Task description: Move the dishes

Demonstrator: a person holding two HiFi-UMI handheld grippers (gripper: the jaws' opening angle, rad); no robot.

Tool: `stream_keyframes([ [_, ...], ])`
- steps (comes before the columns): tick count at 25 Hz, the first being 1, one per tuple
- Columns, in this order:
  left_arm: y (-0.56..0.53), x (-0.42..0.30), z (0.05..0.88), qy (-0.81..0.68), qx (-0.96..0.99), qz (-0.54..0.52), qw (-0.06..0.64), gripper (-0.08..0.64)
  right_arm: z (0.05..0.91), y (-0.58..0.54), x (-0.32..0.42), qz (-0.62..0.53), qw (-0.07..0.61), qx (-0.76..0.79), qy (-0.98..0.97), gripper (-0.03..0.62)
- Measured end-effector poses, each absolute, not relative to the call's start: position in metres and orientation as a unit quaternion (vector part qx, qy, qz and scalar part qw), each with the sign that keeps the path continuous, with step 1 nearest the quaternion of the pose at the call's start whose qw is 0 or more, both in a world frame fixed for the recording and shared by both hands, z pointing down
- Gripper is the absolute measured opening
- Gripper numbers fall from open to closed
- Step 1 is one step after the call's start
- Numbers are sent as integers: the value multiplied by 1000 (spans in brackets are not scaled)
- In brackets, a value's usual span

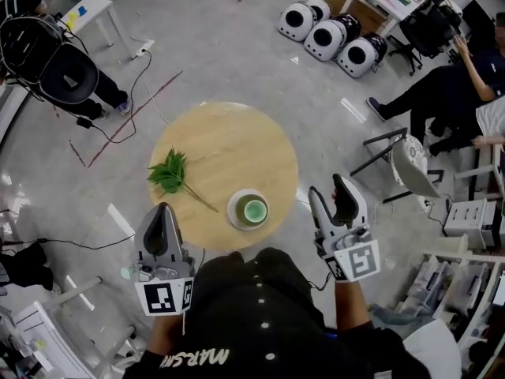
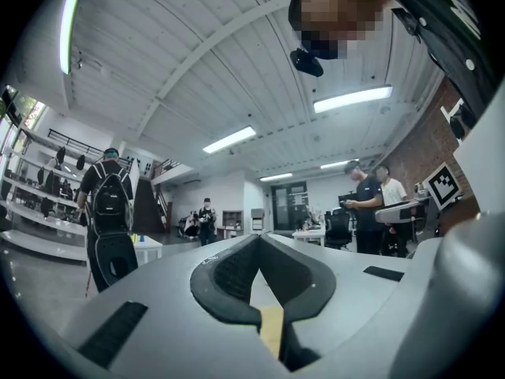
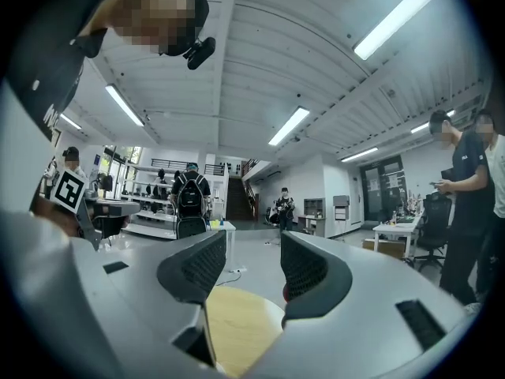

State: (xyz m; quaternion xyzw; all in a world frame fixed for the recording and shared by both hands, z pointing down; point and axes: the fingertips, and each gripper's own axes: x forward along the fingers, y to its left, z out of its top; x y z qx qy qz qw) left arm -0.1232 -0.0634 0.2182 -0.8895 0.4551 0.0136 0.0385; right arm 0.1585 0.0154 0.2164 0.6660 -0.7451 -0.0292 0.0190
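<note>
A round wooden table [image 1: 229, 144] carries a green cup [image 1: 254, 210] standing on a white saucer [image 1: 236, 216] near its front edge. A leafy green sprig [image 1: 170, 172] lies to the cup's left. My left gripper [image 1: 163, 209] hovers at the table's front-left rim with its pads meeting at the tips [image 2: 258, 241] and nothing between them. My right gripper [image 1: 328, 185] is off the table's right edge, level, its jaws apart [image 3: 252, 245] around empty air, with the table top [image 3: 237, 322] showing below them. Both grippers are apart from the cup.
A grey chair [image 1: 414, 164] and seated people [image 1: 450, 93] are to the right. Three white round pods [image 1: 327, 34] stand at the back, with a person wearing a backpack [image 1: 63, 65] and a small white table [image 1: 87, 10] at the far left. Cables cross the floor.
</note>
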Motion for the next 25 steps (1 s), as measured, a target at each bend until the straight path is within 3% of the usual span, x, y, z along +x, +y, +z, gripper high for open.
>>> stream_keyframes([
  [12,-62,-94,241,467,-884,-8,6,17,288,-14,133,-5,92,524,-846,227],
  [14,-61,-94,248,470,-883,-13,-1,18,315,-17,114,-19,128,477,-869,229],
  [18,-51,-88,270,470,-882,-32,-23,17,409,-3,85,3,274,353,-895,262],
  [25,-23,-70,311,472,-876,-70,-74,17,506,11,56,-2,330,220,-918,355],
])
